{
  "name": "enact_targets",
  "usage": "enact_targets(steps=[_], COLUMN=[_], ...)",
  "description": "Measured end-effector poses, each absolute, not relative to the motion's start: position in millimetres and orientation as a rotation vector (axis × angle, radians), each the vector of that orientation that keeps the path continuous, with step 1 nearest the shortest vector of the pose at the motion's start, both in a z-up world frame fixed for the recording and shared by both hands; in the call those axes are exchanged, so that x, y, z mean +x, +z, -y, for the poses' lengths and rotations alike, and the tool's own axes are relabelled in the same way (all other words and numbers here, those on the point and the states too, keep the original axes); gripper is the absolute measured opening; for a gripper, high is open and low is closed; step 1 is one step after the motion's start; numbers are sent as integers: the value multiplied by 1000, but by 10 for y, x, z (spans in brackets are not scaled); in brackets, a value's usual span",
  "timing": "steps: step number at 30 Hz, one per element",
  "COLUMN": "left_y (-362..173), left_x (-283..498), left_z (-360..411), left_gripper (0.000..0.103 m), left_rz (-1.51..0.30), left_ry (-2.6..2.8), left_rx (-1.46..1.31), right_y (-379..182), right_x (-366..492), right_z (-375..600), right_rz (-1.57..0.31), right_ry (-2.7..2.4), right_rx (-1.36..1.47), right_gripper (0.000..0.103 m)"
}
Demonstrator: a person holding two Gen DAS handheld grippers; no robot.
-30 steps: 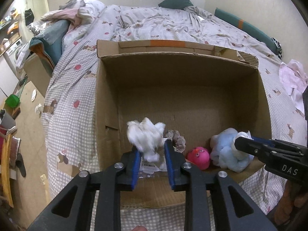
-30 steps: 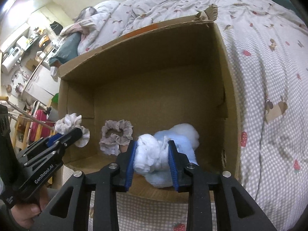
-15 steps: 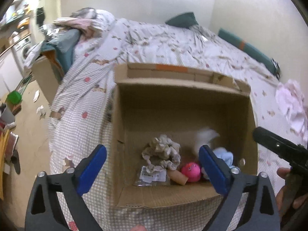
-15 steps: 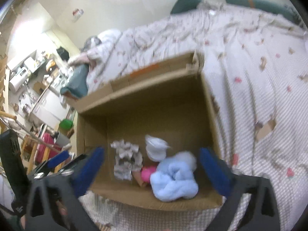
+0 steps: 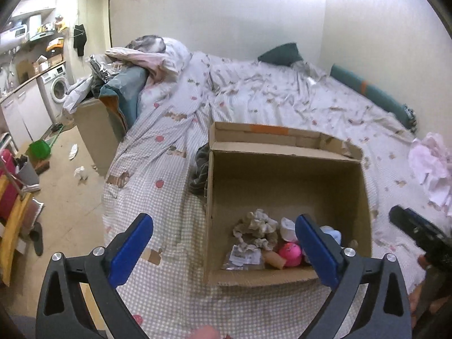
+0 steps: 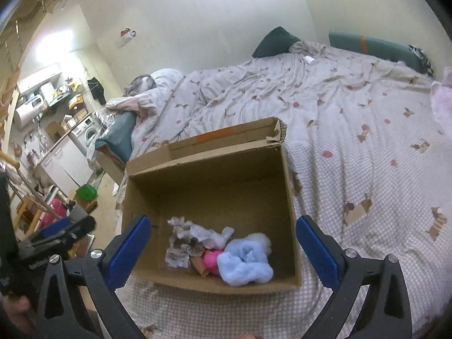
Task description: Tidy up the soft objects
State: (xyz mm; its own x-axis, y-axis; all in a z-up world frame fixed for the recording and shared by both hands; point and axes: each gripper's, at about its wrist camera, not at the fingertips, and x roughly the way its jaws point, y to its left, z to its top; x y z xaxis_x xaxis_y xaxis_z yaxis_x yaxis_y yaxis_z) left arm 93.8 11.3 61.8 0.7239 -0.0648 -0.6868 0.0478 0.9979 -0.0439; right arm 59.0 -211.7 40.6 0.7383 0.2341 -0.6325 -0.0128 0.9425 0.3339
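An open cardboard box [image 5: 285,180] [image 6: 214,180] stands on the bed. Inside lie a grey-beige scrunchie [image 5: 258,226] [image 6: 180,231], a white soft item [image 5: 287,227] [image 6: 212,234], a pink toy [image 5: 289,250] [image 6: 212,261] and a light blue plush cloth [image 6: 245,261] [image 5: 332,233]. My left gripper [image 5: 223,250] is open and empty, above the box's near left corner. My right gripper [image 6: 223,250] is open and empty, above the box's near edge. Each gripper shows at the edge of the other's view.
The bed [image 6: 353,130] has a checked patterned cover. A pink-white cloth [image 5: 432,166] lies at its right. A dark garment [image 5: 199,169] lies left of the box. Piled bedding [image 5: 135,67] and a cluttered floor [image 5: 56,169] are to the left.
Both grippers opened, let the white item and the blue plush fall into the box, and pulled up and back from it.
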Motion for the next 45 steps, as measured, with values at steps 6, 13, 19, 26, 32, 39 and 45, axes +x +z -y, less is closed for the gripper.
enact_targets(steps=[6,13,19,26,32,39,45], left_y=[581,549,514,379,284,233,237], left_x=[695,382,196,283,348,338,333], left_z=[-211,-195,-175,-215,-243,-163,-138], left_gripper=[100,102,102,102,102,102,102], left_rz=[-802,-787,-779,-814,-849,-853,-844], left_ry=[-23,-45,-43,-44,-47,-57,-62], left_rx=[-18,21,32,1,-34,0,10], right_y=[402,379,319,242,186,199,196], right_x=[343,101,-35,-29,19,24,29], right_z=[2052,1994,1954,1906,1887,1872,1877], right_rz=[-747,-760,-777,-797,-811,-793,-793], right_ry=[126,114,89,74,63,49,49], right_rx=[271,254,242,222,214,196,197], right_gripper=[103,103,103,103,103,103,103])
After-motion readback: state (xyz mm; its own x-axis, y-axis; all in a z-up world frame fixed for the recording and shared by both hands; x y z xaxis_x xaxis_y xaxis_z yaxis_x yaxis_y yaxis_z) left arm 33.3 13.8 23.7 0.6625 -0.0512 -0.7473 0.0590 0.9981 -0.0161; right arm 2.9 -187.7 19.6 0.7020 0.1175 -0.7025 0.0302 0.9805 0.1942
